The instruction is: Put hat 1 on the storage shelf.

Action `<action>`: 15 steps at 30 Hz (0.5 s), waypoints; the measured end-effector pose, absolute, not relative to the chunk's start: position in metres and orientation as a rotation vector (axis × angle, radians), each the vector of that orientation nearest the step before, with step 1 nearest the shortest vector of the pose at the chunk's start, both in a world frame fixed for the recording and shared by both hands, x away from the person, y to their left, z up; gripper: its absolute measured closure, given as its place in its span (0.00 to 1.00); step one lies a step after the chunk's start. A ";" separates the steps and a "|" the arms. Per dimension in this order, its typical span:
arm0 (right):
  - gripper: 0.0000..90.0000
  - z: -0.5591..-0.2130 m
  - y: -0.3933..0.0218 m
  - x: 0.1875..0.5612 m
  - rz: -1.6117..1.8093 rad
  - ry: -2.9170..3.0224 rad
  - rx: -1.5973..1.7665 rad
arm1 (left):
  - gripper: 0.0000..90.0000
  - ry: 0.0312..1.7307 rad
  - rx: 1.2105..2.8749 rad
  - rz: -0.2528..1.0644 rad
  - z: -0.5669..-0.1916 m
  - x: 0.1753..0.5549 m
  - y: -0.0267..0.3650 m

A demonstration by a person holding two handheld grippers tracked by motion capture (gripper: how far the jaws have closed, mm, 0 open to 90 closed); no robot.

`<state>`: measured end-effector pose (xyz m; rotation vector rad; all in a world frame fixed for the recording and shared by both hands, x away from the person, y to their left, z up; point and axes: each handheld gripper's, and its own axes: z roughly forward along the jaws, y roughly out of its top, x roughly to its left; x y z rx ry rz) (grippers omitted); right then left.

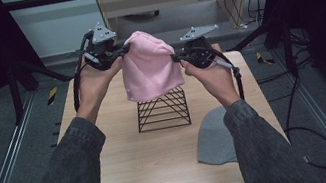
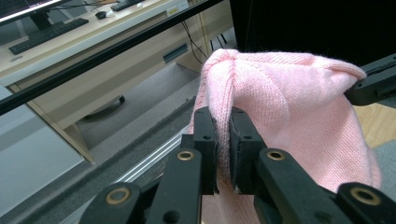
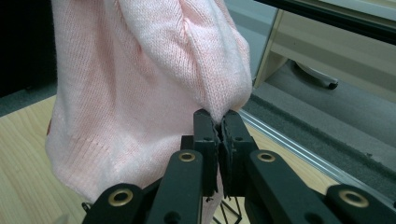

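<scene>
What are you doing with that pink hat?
A person holds a two-jaw gripper in each hand, and both pinch a pink knitted beanie. The left gripper is shut on one side of its top, the right gripper on the other. The hat hangs between them over a black wire stand on the wooden table, its lower edge draped over the stand's top. A grey knitted beanie lies flat nearby.

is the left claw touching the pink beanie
Touching. The left gripper view shows the left claw shut on a fold of the pink beanie, knit pinched between both pads.
</scene>
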<state>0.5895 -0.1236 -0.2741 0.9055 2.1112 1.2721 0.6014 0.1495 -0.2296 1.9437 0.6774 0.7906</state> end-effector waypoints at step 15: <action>0.96 -0.301 -0.127 0.579 1.257 2.137 0.871 | 0.92 0.652 1.944 0.753 -0.255 0.596 0.147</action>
